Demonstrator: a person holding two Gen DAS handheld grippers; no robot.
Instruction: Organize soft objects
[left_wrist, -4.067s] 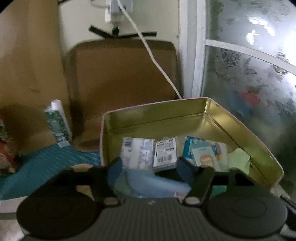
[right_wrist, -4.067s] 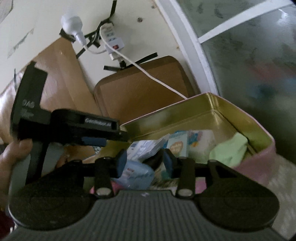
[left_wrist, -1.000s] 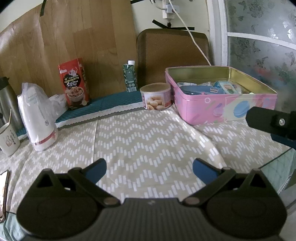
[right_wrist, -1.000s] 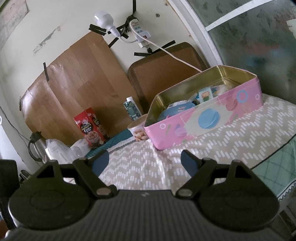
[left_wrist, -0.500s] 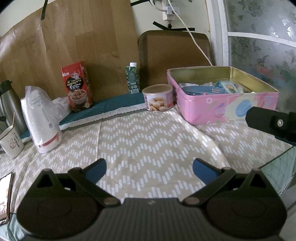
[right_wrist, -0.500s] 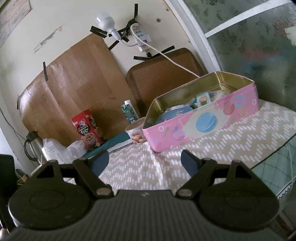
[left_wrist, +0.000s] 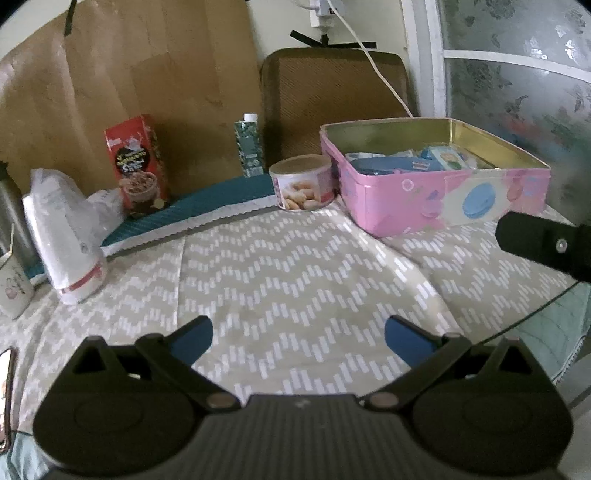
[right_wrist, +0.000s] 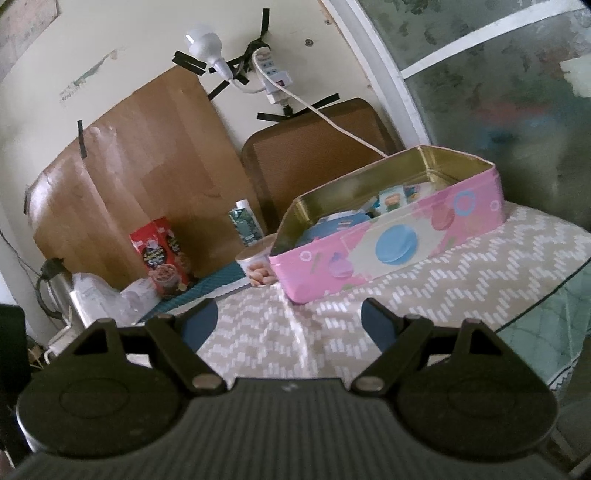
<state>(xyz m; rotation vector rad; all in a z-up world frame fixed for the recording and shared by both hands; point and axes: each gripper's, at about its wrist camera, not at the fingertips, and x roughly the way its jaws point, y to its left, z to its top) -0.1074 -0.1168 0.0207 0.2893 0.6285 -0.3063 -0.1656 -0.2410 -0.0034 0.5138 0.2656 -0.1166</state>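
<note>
A pink tin box (left_wrist: 443, 199) with a gold inside stands at the far right of the table and holds several soft packets (left_wrist: 399, 162). It also shows in the right wrist view (right_wrist: 388, 251), with packets (right_wrist: 343, 221) inside. My left gripper (left_wrist: 297, 338) is open and empty, well back from the box above the patterned tablecloth (left_wrist: 295, 280). My right gripper (right_wrist: 290, 321) is open and empty, also back from the box. Part of the right gripper (left_wrist: 546, 251) shows at the right edge of the left wrist view.
A round snack tin (left_wrist: 301, 186), a green carton (left_wrist: 249, 147) and a red box (left_wrist: 136, 166) stand along the back. A white plastic bag (left_wrist: 62, 236), a cup (left_wrist: 13, 286) and a metal kettle (right_wrist: 55, 291) are at the left. A phone (left_wrist: 5, 398) lies near the left edge.
Both grippers were shut over the packets inside the box four seconds ago. They have since opened and pulled back across the table; in the last second they drifted only slightly.
</note>
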